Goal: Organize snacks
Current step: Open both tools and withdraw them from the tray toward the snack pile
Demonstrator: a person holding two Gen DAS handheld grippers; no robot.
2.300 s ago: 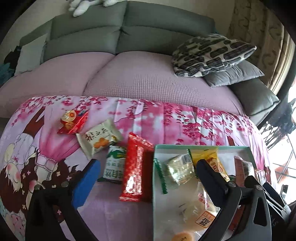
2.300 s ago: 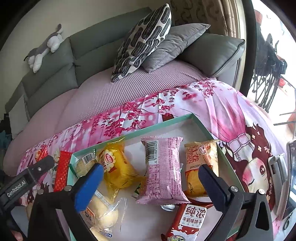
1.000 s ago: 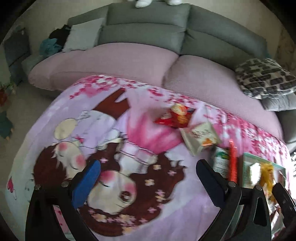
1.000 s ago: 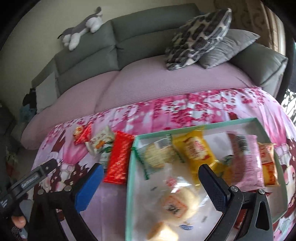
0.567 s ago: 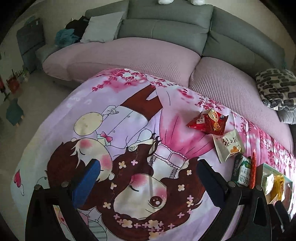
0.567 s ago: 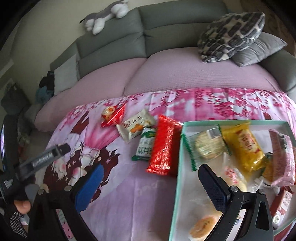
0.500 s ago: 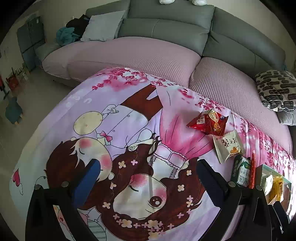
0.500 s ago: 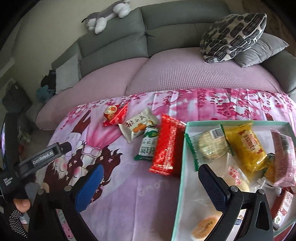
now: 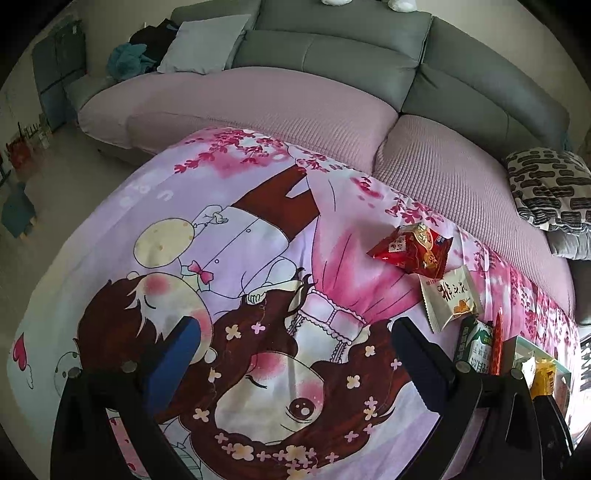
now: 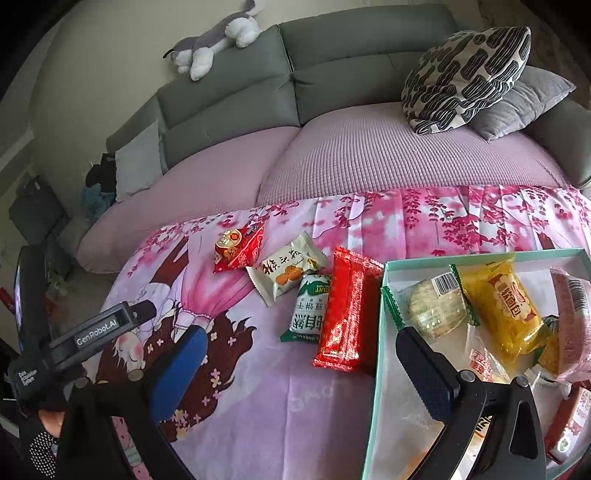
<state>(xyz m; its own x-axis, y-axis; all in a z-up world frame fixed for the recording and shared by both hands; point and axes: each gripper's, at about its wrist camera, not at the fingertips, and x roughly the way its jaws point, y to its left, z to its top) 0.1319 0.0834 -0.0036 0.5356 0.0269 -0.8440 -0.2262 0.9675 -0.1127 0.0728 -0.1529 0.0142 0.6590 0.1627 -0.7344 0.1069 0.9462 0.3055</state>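
From my right wrist the teal tray (image 10: 382,332) runs off the right and bottom edges, so I cannot see its far corner. My own right finger (image 10: 424,369) covers part of its floor and the clear-wrapped bun behind it. The pink packet (image 10: 572,325) is cut by the frame, and the red carton (image 10: 569,424) below it shows only one end. The small print on the green packet (image 10: 308,310) is too fine to read. From my left wrist the tray (image 9: 532,350) is squeezed at the rim, its contents a blur, and the long red packet (image 9: 498,347) shows edge-on only. The plush toy (image 9: 369,3) is cropped to its paws.
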